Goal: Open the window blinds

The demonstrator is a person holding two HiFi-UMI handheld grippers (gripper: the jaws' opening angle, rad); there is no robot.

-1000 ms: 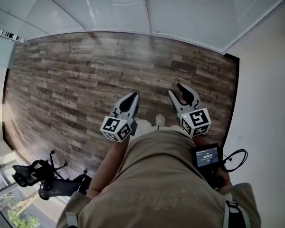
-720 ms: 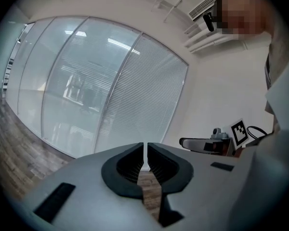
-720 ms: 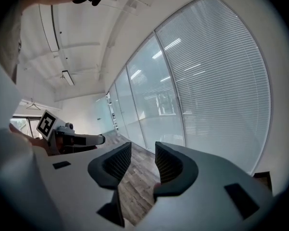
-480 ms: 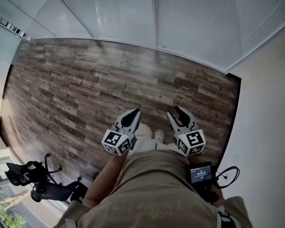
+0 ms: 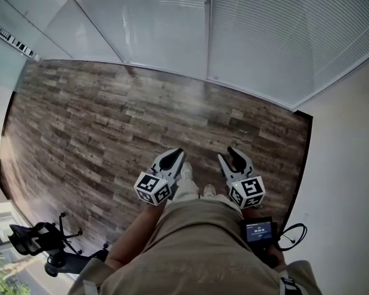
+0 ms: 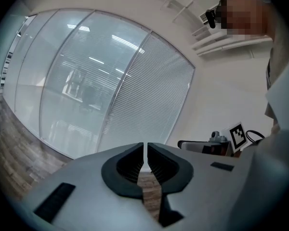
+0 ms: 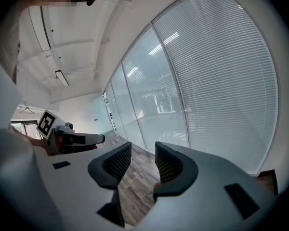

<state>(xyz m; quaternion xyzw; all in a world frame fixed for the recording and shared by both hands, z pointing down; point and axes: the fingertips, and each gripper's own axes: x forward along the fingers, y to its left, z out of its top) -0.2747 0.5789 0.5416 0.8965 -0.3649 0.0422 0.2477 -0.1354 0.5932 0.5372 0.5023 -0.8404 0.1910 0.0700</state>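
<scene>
The blinds (image 5: pixel 283 35) hang ahead, nearer my released, empty right tool (image 5: pixel 232 158) than my left tool (image 5: pixel 172 158), clenched on nothing.

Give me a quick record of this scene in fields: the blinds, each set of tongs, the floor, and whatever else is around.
Blinds: lowered over the right-hand window section, not touched by either tongs
Glass panel: left of the blinds, uncovered
Left tongs: shut, empty
Right tongs: open, nothing between them
Floor: wood planks
Office chair: lower left corner of the head view
</scene>
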